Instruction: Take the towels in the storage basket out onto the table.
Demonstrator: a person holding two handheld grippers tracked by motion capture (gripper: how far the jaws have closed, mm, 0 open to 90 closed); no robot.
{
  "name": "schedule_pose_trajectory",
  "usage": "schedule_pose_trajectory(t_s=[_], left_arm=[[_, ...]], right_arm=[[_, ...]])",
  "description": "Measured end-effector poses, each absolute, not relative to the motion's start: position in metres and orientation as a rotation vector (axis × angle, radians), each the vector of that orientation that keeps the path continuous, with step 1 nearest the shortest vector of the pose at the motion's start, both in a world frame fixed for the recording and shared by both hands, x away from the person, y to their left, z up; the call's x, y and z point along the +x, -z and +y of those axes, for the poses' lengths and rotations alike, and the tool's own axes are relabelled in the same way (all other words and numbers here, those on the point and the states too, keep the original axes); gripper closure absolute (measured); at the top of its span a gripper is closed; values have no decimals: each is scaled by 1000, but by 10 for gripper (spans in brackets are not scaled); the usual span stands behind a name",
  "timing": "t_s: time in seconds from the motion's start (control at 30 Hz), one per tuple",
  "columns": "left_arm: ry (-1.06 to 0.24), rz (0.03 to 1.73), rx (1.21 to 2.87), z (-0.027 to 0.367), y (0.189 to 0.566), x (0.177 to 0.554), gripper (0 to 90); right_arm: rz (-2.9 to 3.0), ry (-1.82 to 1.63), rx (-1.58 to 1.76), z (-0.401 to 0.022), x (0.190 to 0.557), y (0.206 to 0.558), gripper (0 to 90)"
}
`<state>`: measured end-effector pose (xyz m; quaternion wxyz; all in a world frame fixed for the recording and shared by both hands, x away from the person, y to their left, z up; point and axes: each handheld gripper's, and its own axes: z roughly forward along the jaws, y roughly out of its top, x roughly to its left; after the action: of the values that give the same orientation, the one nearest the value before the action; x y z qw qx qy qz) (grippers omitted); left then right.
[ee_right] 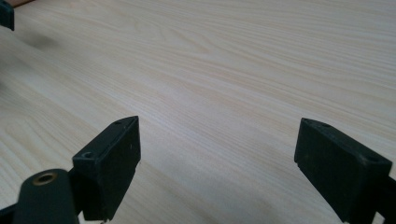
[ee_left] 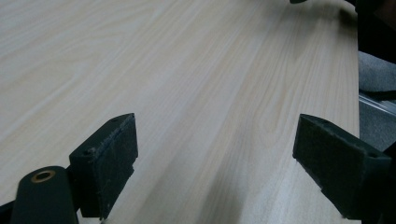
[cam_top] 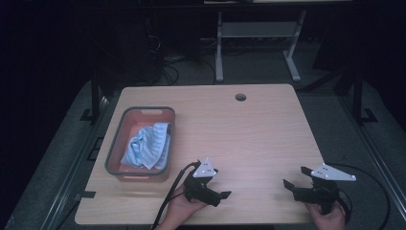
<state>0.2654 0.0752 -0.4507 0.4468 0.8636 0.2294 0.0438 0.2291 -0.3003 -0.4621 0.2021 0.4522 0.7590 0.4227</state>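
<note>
A red basket [cam_top: 118, 143] with a grey rim sat just left of the left gripper [cam_top: 211, 188], holding a crumpled blue-and-white striped cloth [cam_top: 147, 146]. That gripper's 2 jaws stood wide apart over bare table [cam_top: 249, 134], gripping nothing. Well to its right, the right gripper [cam_top: 296, 178] likewise stood apart and empty.

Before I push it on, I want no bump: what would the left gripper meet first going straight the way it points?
Probably nothing: the left gripper, jaws open, faces bare table; the right gripper lies roughly ahead.
</note>
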Motion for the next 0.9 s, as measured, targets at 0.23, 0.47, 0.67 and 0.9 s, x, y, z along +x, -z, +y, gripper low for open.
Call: schedule_pose_trajectory(t_s=[0.23,0.47,0.67,0.9], left_arm=[[-84,574,2118,78,430,273,135],[-20,588,2125,79,418,286,135],[-21,570,2162,79,403,297,134],[-43,582,2183,84,390,306,135]], right_arm=[[2123,-1174,1258,-299,230,461,140],[2113,-1178,1230,-296,228,457,141],[2126,-1173,1224,-293,230,458,141],[2127,-1184,1218,-293,230,457,141]])
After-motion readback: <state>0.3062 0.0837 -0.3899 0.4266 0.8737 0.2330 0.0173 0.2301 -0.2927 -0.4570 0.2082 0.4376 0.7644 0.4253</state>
